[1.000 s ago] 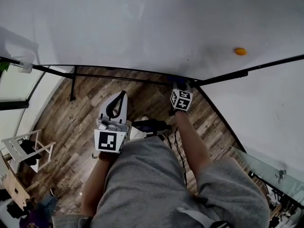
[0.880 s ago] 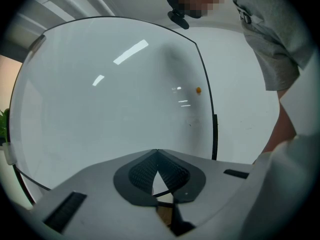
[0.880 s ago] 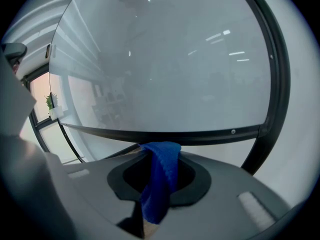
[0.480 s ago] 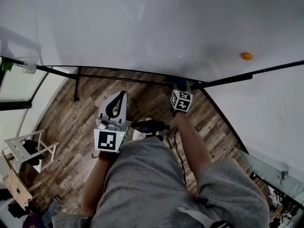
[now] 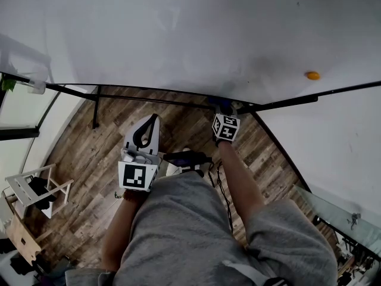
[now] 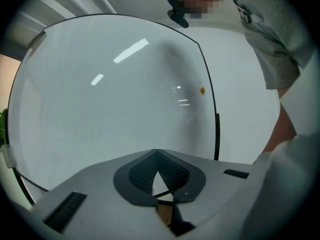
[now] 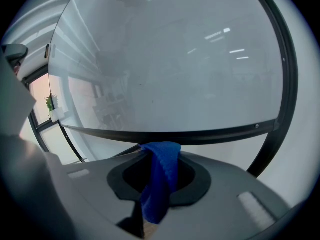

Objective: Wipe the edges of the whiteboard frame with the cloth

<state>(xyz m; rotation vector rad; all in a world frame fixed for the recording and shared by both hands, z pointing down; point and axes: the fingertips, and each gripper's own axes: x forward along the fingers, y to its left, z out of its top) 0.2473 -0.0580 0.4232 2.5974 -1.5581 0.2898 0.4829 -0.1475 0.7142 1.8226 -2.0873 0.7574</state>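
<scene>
Up at the bottom edge of the whiteboard [image 5: 178,34], the right gripper [image 5: 222,105] was held against the black frame [image 7: 208,134]. Its jaws pinched a blue cloth [image 7: 161,176]. The cloth's top fold sat right at the lower frame bar, touching or nearly so, likely so a sideways drag would wipe that edge. The frame's right corner was near the cloth, so the wipe looked close to that end of the bottom bar. The left gripper [image 6: 157,154] hung lower, apart from the board and over the wood floor [image 5: 89,159]. Its jaws were pressed together at the tips with nothing between them, probably just kept out of the way. A small orange dot [image 5: 312,75] sat on the board, well apart from the cloth. No containers were seen.
</scene>
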